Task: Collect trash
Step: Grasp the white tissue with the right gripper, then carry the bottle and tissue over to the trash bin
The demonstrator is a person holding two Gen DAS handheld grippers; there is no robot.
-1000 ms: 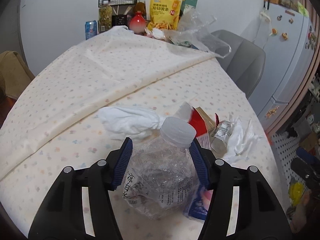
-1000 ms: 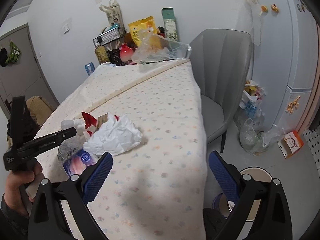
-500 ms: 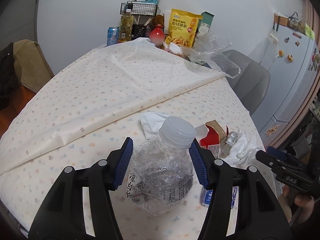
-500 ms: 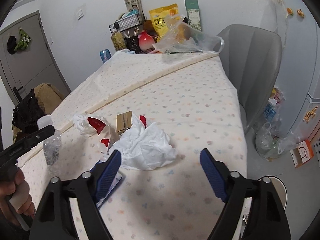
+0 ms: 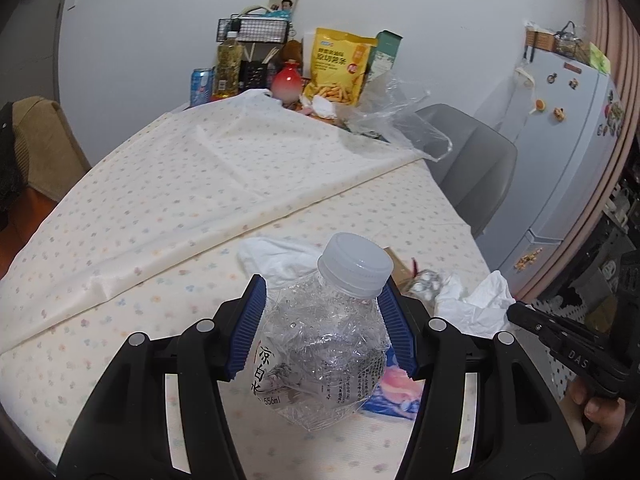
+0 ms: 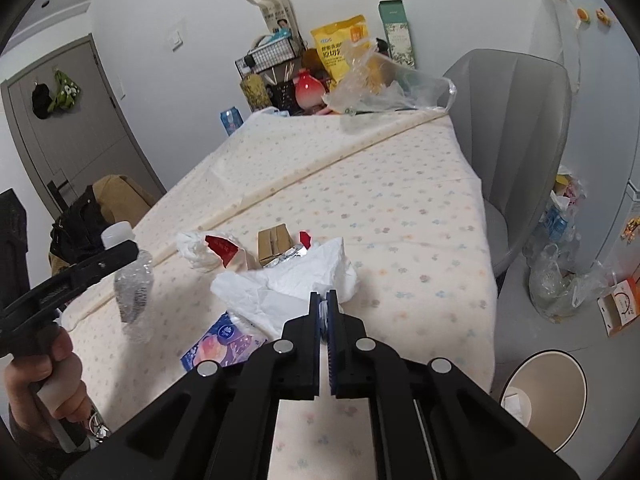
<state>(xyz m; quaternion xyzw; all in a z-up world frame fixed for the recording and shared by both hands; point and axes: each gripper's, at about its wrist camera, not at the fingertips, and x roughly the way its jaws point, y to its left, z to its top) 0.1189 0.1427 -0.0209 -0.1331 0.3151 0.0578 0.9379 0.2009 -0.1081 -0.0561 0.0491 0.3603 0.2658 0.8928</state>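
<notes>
While you are carrying the crushed bottle [image 5: 324, 344] in the left gripper [image 5: 322, 330], the risk in this view is a slip: the thin crumpled plastic is giving under the blue pads [image 5: 252, 330], and I judge a quick swing could be squeezing it out forwards. The pads are pressing on both sides of its shoulder, just below the white cap [image 5: 355, 266], and the bottle is hanging clear above the bench [image 5: 132, 240]. The loose tissue [image 5: 476, 304] is lying beyond the bottle to its right, and the blue packet [image 5: 394, 394] is showing just under the bottle.

Turning to the right wrist view, the right gripper [image 6: 325, 308] is pinching narrowly, its blue pads nearly together at the near edge of the tissue [image 6: 288, 284]. Whether any tissue is actually between them I cannot tell. If only a corner is caught, it could be tearing or pulling free as you lift. The waste bin [image 6: 546, 396] is standing on the floor, right of the tissue and below the bench edge; a hasty drop could be missing its opening.
</notes>
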